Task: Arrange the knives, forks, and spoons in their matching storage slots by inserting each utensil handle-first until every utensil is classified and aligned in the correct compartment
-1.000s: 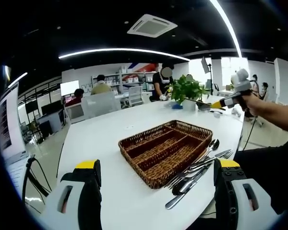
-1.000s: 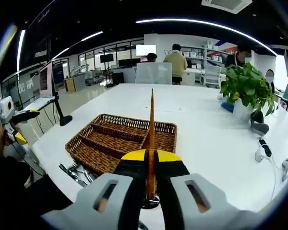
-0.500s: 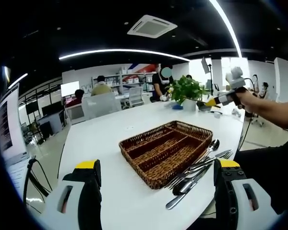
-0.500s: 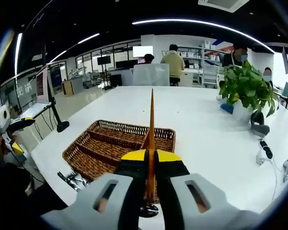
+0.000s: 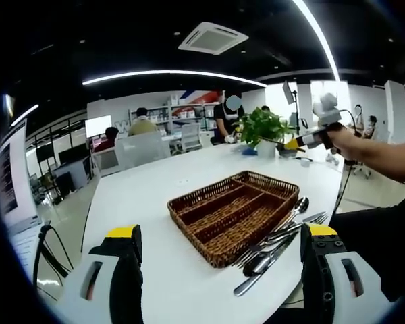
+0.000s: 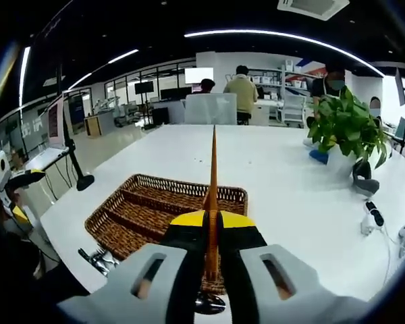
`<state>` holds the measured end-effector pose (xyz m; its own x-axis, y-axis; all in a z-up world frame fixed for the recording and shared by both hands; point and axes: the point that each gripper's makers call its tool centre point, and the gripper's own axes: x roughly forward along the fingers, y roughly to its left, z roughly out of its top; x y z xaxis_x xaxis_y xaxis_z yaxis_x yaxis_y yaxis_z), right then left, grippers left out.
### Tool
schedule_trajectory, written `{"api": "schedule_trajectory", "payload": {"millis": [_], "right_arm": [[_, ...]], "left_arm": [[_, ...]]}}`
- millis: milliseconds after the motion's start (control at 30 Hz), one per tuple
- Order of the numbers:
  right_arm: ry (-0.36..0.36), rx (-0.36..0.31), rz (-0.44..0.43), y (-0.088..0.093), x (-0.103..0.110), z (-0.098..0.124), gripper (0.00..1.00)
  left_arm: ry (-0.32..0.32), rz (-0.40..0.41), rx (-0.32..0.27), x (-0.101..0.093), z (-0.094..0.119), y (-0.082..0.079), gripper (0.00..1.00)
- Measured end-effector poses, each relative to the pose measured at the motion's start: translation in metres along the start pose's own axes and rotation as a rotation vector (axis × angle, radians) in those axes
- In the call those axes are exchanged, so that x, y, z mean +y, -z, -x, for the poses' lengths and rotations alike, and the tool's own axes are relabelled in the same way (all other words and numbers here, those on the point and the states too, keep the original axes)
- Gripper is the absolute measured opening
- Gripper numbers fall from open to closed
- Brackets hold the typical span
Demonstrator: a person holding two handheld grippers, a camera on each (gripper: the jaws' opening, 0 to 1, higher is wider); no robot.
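Right tongs (image 6: 212, 223) rose, spoon (image 6: 212, 202) bowl half hidden.

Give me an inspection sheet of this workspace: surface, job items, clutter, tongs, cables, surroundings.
Surface: white table, bare around the basket.
Job's things: wicker basket with long compartments, all empty; pile of cutlery on the table beside it; one orange-handled utensil held, handle pointing forward over the basket.
Clutter: potted plant, small white gadgets near the table's edge.
Tongs: left tongs open, holding nothing; right tongs shut on the utensil.
Cables: a cord by the gadgets; cables at a floor stand.
Surroundings: open office with desks, shelves, monitors, ceiling lights; several people in the background.
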<state>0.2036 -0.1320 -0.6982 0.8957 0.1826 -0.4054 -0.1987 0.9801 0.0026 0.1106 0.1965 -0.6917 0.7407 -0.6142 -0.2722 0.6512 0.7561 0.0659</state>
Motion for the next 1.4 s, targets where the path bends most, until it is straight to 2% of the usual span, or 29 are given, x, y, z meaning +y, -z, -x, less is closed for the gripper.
{"api": "schedule_trajectory", "payload": {"millis": [267, 700, 967, 1133, 1400], "right_arm": [[0.013, 0.023, 0.006, 0.017, -0.002, -0.009, 0.04], [0.01, 0.071, -0.001, 0.027, -0.003, -0.027, 0.04], [0.008, 0.16, -0.044, 0.061, -0.004, -0.046, 0.04], [0.011, 0.211, -0.035, 0.085, -0.002, -0.05, 0.04], [0.012, 0.257, -0.045, 0.102, -0.006, -0.057, 0.04]], "left_arm": [[-0.002, 0.004, 0.005, -0.001, 0.0, 0.004, 1.0], [-0.006, -0.004, 0.002, 0.001, 0.001, 0.004, 1.0], [-0.005, 0.001, 0.001, 0.001, 0.001, 0.006, 1.0], [-0.008, 0.0, 0.0, 0.003, 0.002, 0.006, 1.0], [-0.011, 0.009, 0.0, 0.005, 0.002, 0.008, 1.0]]}}
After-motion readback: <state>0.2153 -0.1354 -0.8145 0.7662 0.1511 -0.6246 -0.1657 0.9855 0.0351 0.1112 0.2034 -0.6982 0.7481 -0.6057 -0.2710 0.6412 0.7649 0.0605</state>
